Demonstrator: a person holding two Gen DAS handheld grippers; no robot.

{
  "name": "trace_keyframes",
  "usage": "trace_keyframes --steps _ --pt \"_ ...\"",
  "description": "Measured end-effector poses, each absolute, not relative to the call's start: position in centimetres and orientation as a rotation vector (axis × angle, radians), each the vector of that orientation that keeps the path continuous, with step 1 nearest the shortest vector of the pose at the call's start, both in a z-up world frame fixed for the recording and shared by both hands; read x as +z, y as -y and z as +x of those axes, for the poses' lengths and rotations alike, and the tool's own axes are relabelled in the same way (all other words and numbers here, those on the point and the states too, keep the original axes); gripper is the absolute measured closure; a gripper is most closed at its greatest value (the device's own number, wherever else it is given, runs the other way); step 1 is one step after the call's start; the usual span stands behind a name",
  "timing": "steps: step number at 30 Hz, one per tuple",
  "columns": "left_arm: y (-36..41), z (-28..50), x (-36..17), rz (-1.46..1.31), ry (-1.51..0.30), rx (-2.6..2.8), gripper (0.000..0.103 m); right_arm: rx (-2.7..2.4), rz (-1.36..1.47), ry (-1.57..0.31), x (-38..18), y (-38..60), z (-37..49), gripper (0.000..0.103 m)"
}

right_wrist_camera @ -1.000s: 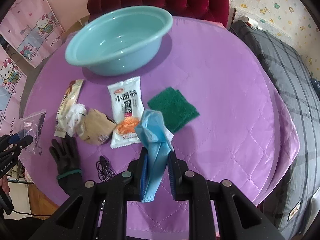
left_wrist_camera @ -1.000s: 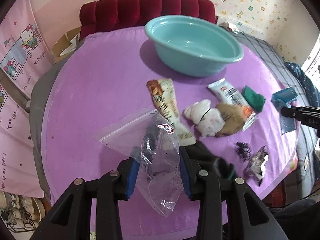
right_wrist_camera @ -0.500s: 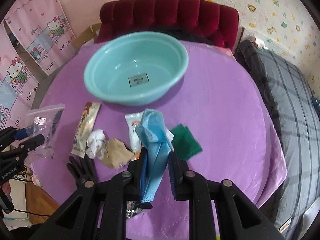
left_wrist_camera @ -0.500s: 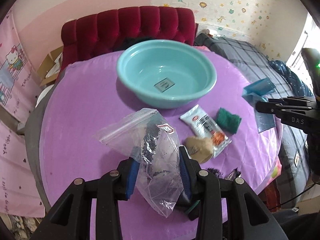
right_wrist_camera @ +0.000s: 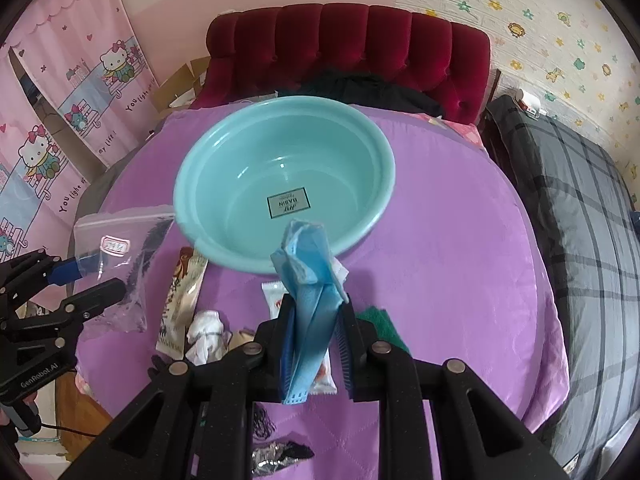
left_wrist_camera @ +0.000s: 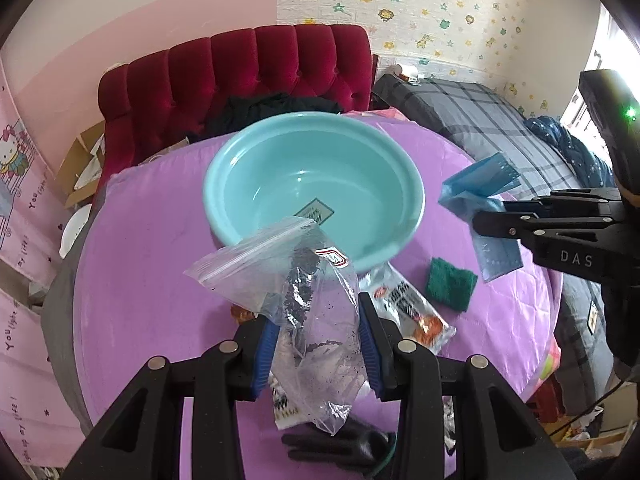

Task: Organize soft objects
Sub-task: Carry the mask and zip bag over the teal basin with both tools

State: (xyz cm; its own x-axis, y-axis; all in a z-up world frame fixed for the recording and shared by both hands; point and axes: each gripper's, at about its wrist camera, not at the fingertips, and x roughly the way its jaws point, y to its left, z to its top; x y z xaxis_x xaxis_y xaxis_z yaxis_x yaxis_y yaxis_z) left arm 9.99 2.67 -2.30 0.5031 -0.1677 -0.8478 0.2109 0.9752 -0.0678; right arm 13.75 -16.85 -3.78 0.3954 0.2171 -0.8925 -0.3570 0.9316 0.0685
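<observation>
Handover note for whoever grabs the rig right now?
Left gripper: shut on the clear zip bag, held above the table.
Right gripper: shut on the blue face mask, also lifted.
Teal basin: empty, nothing placed.
On the purple table: green scrub pad, snack packet, black glove, white cloth.
Left: all of it.

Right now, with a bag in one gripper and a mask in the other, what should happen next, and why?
Probably carry both forward over the basin and let go. The left gripper holds the plastic bag, the right gripper the blue mask, and the basin is empty.
</observation>
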Motion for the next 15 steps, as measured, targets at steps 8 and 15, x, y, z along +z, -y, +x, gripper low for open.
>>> trace_keyframes --steps 8,15 --pt "-2.4 14.1 -2.7 0.043 -1.016 -0.246 0.062 0.392 -0.137 -1.098 -3.7 15.2 17.5 0.082" --pt "-2.3 17.7 -3.9 0.032 -1.026 -0.266 0.062 0.399 -0.106 -1.108 -5.0 14.0 21.1 0.082"
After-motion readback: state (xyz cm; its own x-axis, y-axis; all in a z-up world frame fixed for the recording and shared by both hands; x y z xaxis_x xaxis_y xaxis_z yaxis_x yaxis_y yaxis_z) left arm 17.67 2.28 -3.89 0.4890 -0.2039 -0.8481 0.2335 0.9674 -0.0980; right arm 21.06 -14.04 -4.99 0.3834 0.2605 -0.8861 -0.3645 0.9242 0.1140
